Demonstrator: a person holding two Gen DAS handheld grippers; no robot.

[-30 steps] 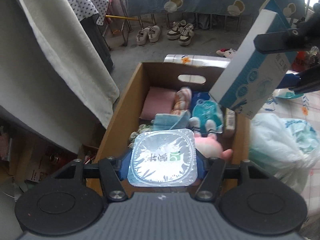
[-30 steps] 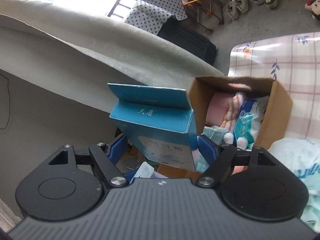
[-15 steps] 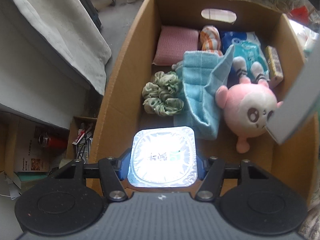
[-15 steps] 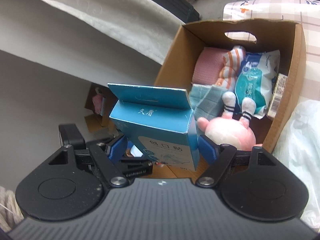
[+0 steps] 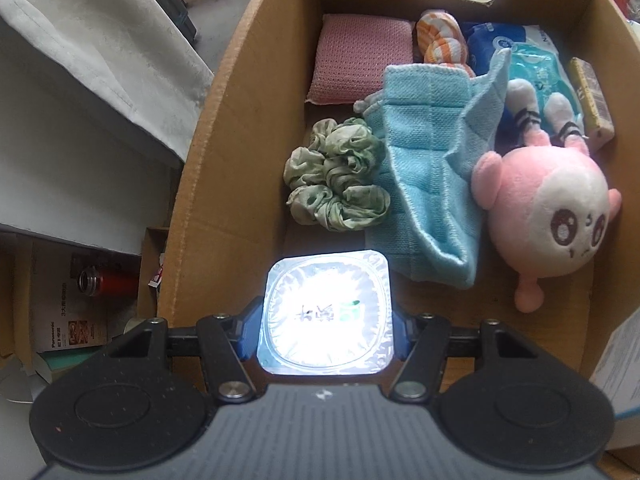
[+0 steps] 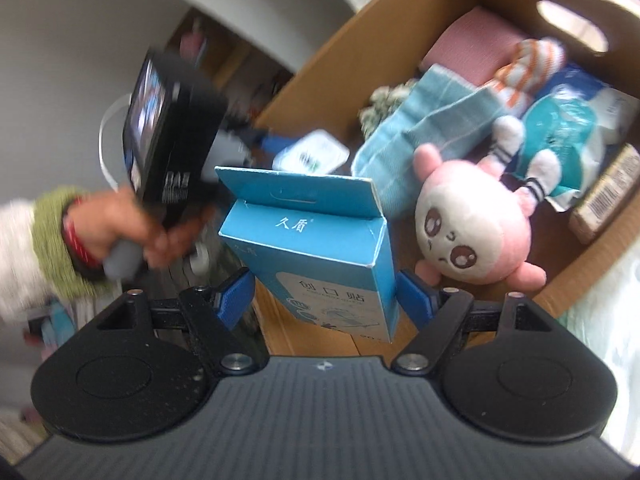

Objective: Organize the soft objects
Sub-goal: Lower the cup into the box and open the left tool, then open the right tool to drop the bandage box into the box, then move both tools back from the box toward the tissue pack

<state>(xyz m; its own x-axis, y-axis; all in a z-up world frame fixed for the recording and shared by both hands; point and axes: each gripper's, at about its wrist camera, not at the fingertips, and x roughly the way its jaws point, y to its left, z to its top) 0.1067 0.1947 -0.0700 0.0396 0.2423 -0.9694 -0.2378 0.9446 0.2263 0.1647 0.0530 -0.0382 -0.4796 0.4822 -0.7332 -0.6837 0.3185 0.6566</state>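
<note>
My left gripper (image 5: 326, 330) is shut on a square foil-lidded tub (image 5: 326, 314), held low inside the near end of the cardboard box (image 5: 208, 120). My right gripper (image 6: 326, 300) is shut on a blue carton of plasters (image 6: 320, 248), held over the box's near edge. That carton's pale side shows at the right edge of the left wrist view (image 5: 618, 368). In the box lie a green scrunchie (image 5: 336, 184), a light blue cloth (image 5: 428, 168), a pink plush toy (image 5: 548, 216), a pink pad (image 5: 360, 60) and a tissue pack (image 5: 532, 60).
A person's hand (image 6: 120, 236) with a green cuff grips the left tool's handle. The tub (image 6: 310, 156) shows beyond it. White cloth (image 5: 100, 52) hangs left of the box; a red can (image 5: 108, 282) and cartons lie below. A white plastic bag (image 6: 608, 320) sits right of the box.
Both grippers have come down toward the box. The left one tipped downward and carried the tub inside. The right one swung over the box's near edge with the carton.
</note>
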